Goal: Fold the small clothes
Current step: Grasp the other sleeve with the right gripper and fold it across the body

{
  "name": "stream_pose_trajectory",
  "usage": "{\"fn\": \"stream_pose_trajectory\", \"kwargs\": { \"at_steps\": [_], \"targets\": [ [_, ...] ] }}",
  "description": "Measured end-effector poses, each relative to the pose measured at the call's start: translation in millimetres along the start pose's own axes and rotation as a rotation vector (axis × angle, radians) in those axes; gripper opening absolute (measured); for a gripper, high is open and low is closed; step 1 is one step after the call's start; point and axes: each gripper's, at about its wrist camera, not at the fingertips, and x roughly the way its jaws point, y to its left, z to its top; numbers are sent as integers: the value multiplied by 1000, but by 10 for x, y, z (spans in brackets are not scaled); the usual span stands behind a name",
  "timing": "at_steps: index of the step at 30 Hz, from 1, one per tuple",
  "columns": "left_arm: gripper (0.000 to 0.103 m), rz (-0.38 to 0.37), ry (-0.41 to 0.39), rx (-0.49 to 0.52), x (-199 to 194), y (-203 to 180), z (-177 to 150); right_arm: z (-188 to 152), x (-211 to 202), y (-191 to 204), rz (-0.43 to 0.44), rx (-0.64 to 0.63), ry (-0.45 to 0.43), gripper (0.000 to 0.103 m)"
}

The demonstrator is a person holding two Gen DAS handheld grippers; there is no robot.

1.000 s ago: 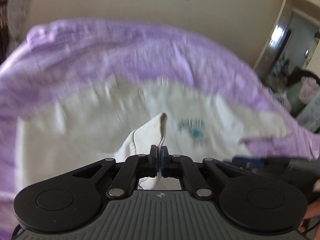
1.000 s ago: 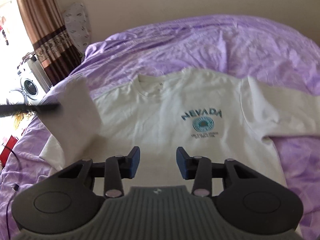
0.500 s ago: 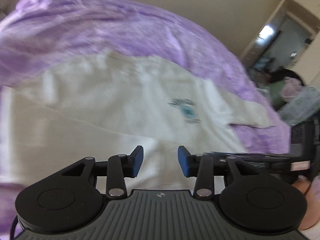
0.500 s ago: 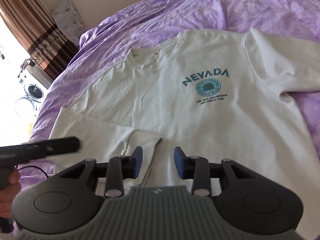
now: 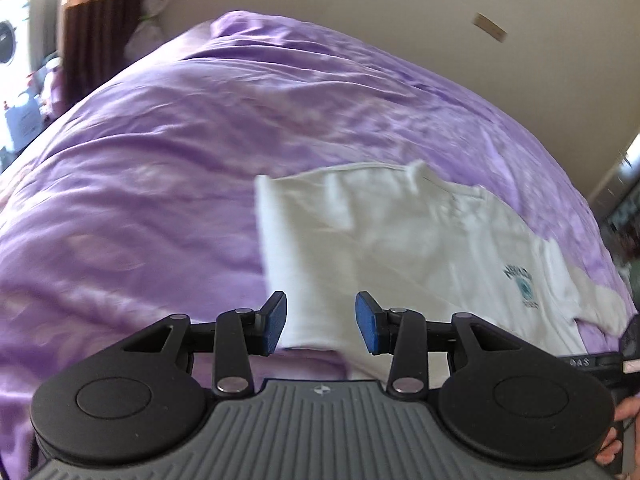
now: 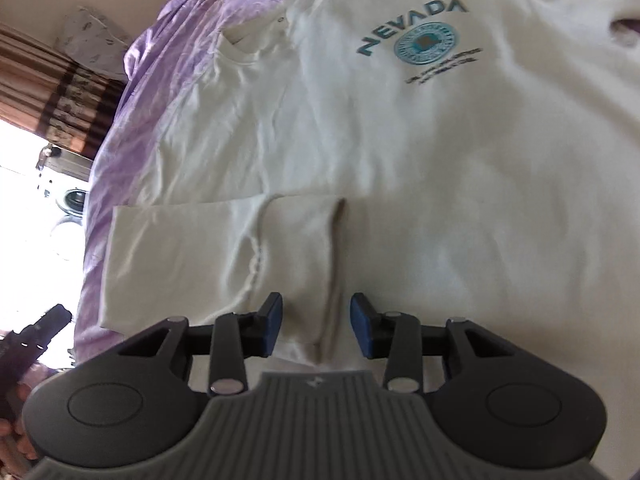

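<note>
white sweatshirt (image 6: 400,152) spread flat on purple bedspread (image 5: 140,168), one sleeve (image 6: 224,256) folded across its body. right gripper (image 6: 316,324): wide, empty, sleeve cuff directly ahead between its fingers. left gripper (image 5: 321,322): wide, empty, sweatshirt's folded edge just ahead.

Bed with wrinkled purple bedspread (image 5: 168,168), brown striped curtain (image 6: 48,92) beside a bright window, white washing machine (image 6: 72,200) below it, plain beige wall (image 5: 400,12) behind.

The bed (image 5: 160,168) is covered by a wrinkled purple sheet (image 6: 168,64). A white sweatshirt (image 6: 400,152) lies flat on it, front up, one sleeve (image 6: 208,256) folded across the body.
</note>
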Motion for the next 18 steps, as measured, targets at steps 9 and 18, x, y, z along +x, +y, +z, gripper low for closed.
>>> {"fn": "stream_pose_trajectory", "kwargs": {
  "at_steps": [9, 18],
  "targets": [
    [46, 48, -25, -47, 25, 259, 105, 253, -507, 1067, -1, -316, -142, 1],
    [46, 42, -49, -48, 190, 169, 348, 1029, -1565, 2088, -1, -532, -479, 1]
  ]
}}
